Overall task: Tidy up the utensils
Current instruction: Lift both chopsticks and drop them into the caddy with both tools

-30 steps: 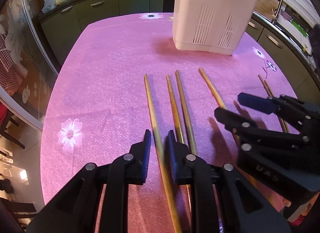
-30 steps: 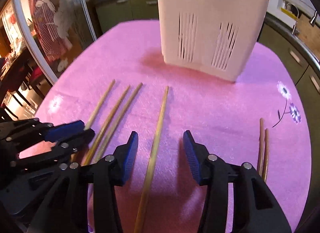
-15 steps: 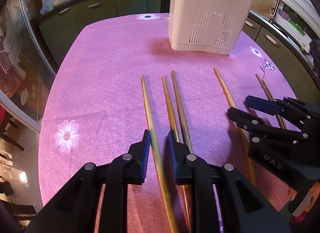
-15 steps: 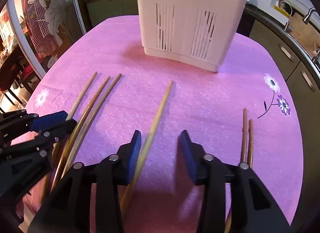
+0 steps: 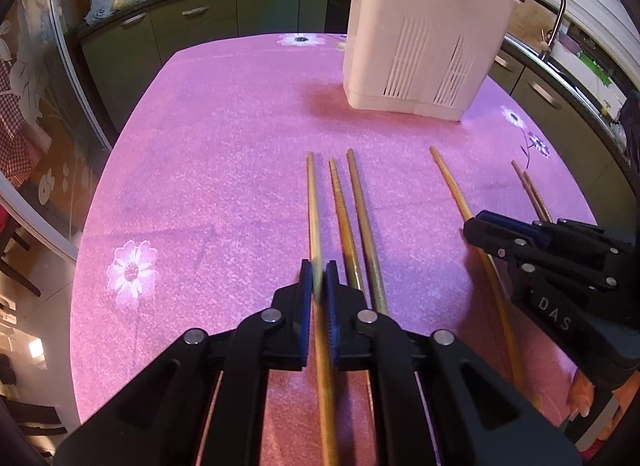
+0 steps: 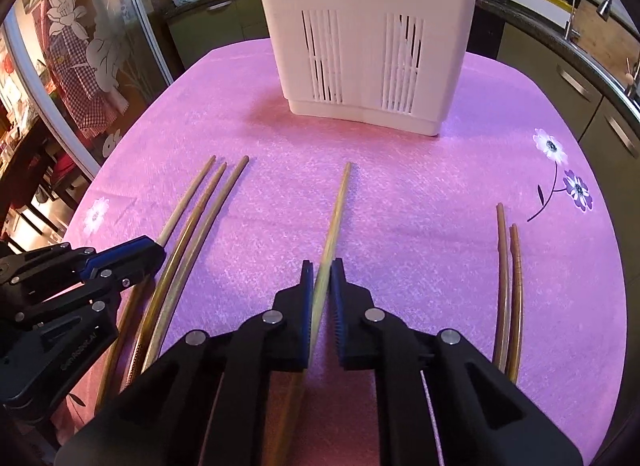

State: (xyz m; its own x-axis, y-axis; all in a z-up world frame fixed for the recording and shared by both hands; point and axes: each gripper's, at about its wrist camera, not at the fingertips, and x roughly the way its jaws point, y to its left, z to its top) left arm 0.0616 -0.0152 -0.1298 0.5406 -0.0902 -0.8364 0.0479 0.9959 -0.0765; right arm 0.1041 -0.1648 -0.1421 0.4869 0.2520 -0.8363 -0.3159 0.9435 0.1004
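Several wooden chopsticks lie on a pink tablecloth (image 5: 224,169) before a white slotted utensil holder (image 5: 420,49). My left gripper (image 5: 319,282) is shut on the leftmost chopstick (image 5: 313,201) of a group of three. Two more chopsticks (image 5: 352,217) lie just to its right. My right gripper (image 6: 322,282) is shut on a single chopstick (image 6: 338,201) in the middle of the table; it also shows in the left wrist view (image 5: 452,185). Both held chopsticks point toward the holder (image 6: 368,37). A darker pair of chopsticks (image 6: 508,274) lies at the right.
The table edge curves off on the left and right. Kitchen cabinets (image 5: 192,21), a stove with pans and a sink tap (image 5: 548,1) surround the table. A glass door with flower patterns (image 6: 84,37) stands at the left.
Both grippers have closed: the left on the leftmost chopstick, the right on the single middle chopstick. Both have drawn back a little from the holder.
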